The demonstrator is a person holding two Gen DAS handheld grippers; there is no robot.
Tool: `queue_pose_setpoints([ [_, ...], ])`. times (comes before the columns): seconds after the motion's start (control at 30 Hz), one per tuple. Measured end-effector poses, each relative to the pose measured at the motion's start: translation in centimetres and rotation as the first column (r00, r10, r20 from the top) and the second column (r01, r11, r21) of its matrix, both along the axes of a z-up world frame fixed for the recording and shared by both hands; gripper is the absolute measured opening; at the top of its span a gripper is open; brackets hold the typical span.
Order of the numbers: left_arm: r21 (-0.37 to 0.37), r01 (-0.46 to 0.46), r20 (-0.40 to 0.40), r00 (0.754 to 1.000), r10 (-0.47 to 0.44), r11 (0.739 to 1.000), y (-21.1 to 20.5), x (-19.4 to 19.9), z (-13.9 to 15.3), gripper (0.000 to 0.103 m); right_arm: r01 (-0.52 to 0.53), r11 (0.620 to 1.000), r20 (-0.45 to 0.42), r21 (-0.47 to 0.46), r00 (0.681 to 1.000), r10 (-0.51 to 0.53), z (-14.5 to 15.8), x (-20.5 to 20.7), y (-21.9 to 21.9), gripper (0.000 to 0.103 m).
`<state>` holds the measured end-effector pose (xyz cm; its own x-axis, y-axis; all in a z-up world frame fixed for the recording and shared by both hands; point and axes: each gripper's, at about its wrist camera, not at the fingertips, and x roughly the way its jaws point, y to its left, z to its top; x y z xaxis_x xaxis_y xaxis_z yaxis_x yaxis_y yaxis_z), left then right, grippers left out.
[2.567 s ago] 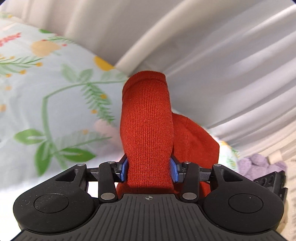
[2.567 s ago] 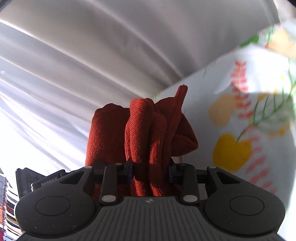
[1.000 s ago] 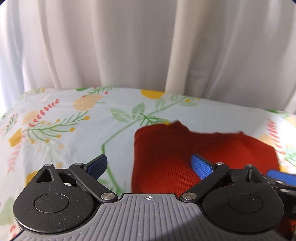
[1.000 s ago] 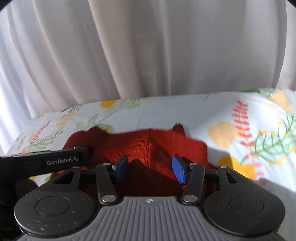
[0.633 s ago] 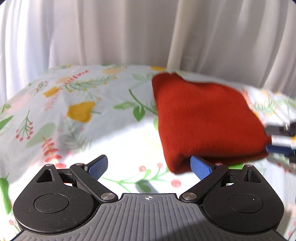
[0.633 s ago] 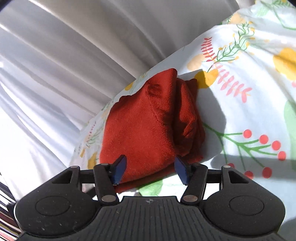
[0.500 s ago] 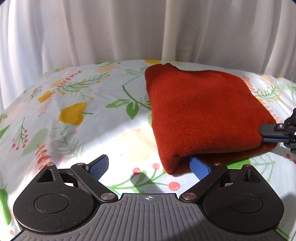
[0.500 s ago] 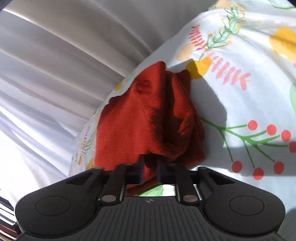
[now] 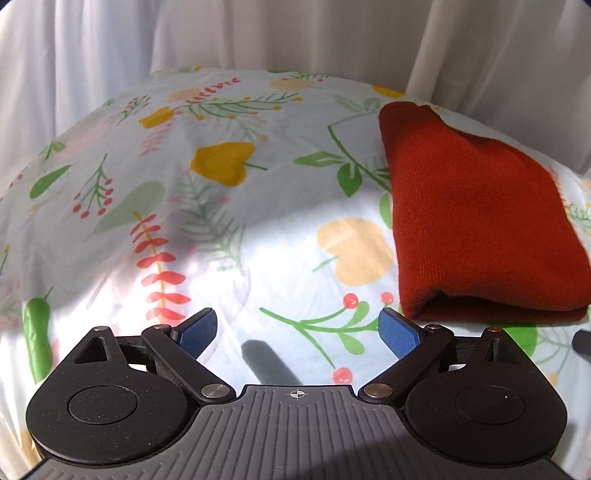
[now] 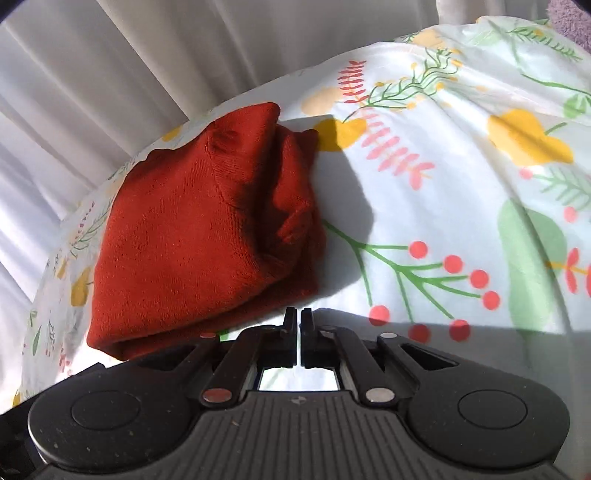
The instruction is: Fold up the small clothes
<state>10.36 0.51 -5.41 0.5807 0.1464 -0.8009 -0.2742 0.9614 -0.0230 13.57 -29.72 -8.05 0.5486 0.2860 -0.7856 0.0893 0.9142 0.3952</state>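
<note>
A folded rust-red knit garment (image 9: 476, 218) lies on the floral sheet (image 9: 207, 221), at the right of the left wrist view. My left gripper (image 9: 297, 332) hangs open over bare sheet, just left of the garment's near corner, with nothing between its blue pads (image 9: 397, 330). In the right wrist view the same red garment (image 10: 199, 232) lies left of centre. My right gripper (image 10: 299, 317) is shut with nothing in it, its tips just off the garment's near right corner. A dark bit of the right gripper (image 9: 583, 341) shows at the left wrist view's right edge.
White curtains (image 9: 295, 33) hang behind the far edge of the surface. A purple fuzzy item (image 10: 570, 20) sits at the top right corner of the right wrist view. The sheet spreads bare to the left of the garment and to its right.
Both grippers let go of the red garment and drew back from it. The left gripper slid left, off the garment. The right gripper's jaws went from open to shut, empty.
</note>
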Motion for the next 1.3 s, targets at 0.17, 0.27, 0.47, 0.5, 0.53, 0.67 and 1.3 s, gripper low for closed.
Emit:
queue_pose_setpoints([
  [0.17,-0.009,0.083,-0.011,0.996,-0.083,0.996,-1.5,0.0,2.5,0.102,-0.121,0.978,0.006,-0.170,0.992,0.123,2.6,-2.4,2.0,0.084],
  [0.27,0.003,0.126,-0.011,0.992,-0.126,0.992,-2.5,0.4,3.3,0.102,-0.160,0.960,0.015,-0.232,0.986,0.168,4.3,-2.2,4.0,0.093],
  [0.47,-0.125,0.137,-0.052,0.988,-0.144,0.983,-2.3,1.4,4.0,0.102,-0.192,0.914,-0.065,-0.356,0.981,0.180,5.9,-0.2,7.4,0.099],
  [0.5,-0.142,0.126,-0.069,0.988,-0.136,0.982,-2.2,1.6,3.9,0.102,-0.191,0.906,-0.067,-0.377,0.982,0.179,6.0,-0.1,7.8,0.099],
  [0.53,-0.146,0.112,-0.092,0.988,-0.127,0.983,-2.2,1.8,3.9,0.102,-0.189,0.901,-0.064,-0.391,0.982,0.178,6.1,-0.1,8.1,0.099],
  [0.67,-0.032,0.107,-0.147,0.983,-0.110,0.994,-2.8,2.1,3.7,0.102,-0.182,0.904,-0.073,-0.387,0.983,0.166,6.5,0.0,8.3,0.099],
  [1.3,0.015,0.153,-0.180,0.972,-0.148,0.988,-4.4,2.1,3.9,0.102,-0.119,0.913,-0.080,-0.391,0.992,0.095,7.0,-0.1,7.1,0.099],
])
